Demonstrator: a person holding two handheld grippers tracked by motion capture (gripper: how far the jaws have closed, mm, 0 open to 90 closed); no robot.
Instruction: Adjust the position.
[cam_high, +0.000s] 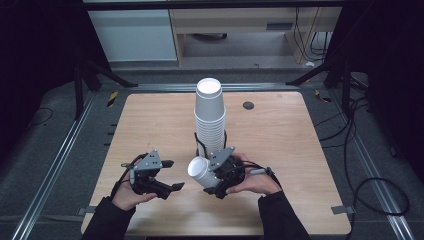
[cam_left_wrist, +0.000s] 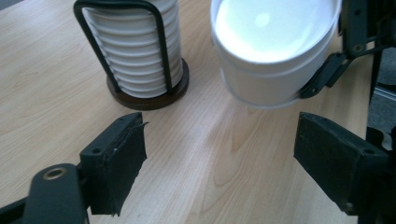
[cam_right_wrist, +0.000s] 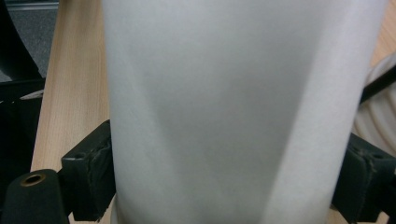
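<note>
On the pale wooden tabletop a tall stack of white cups stands in a dark wire holder, and just before it the right gripper pinches a single tilted white cup between its fingers, while the left gripper beside it has its fingers spread wide, empty.

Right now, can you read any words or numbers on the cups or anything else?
None: no words or numbers can be read anywhere.
The white cup in the right gripper is plain.
The cup stack in its holder is plain too.
The grey label on the far furniture is too small to read.
</note>
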